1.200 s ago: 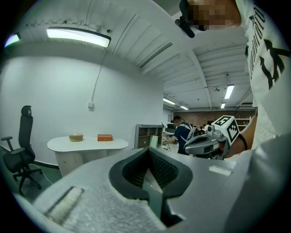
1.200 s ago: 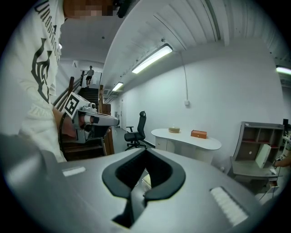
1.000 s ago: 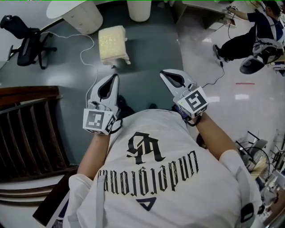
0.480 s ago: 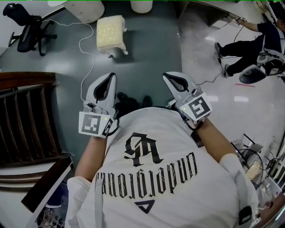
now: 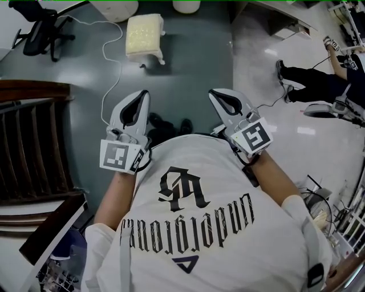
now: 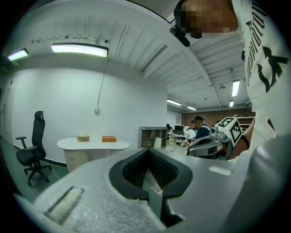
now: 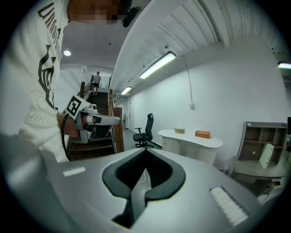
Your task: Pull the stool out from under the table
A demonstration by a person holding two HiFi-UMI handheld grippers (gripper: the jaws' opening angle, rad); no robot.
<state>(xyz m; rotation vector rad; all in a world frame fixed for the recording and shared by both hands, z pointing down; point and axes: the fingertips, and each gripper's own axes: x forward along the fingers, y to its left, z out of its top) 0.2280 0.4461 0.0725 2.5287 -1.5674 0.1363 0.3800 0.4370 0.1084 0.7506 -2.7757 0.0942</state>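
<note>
The stool (image 5: 144,35), with a cream cushion and short legs, stands on the dark green floor at the top of the head view. It is out from under the white table (image 5: 114,7), well ahead of both grippers. My left gripper (image 5: 143,94) and right gripper (image 5: 216,93) are held side by side at chest height, both shut with nothing between the jaws. In the left gripper view the left gripper (image 6: 148,154) faces the white table (image 6: 93,144). The right gripper (image 7: 144,154) faces the same table (image 7: 191,138). Neither gripper view shows the stool.
A black office chair (image 5: 40,25) stands at the top left. A wooden staircase (image 5: 28,142) fills the left side. A white cable (image 5: 111,63) runs across the floor beside the stool. A person (image 5: 319,80) sits at the right on the pale floor.
The stool and the chair have slid toward the top of the head view as the person stepped back from them. Both grippers stay shut and empty in about the same pose.
</note>
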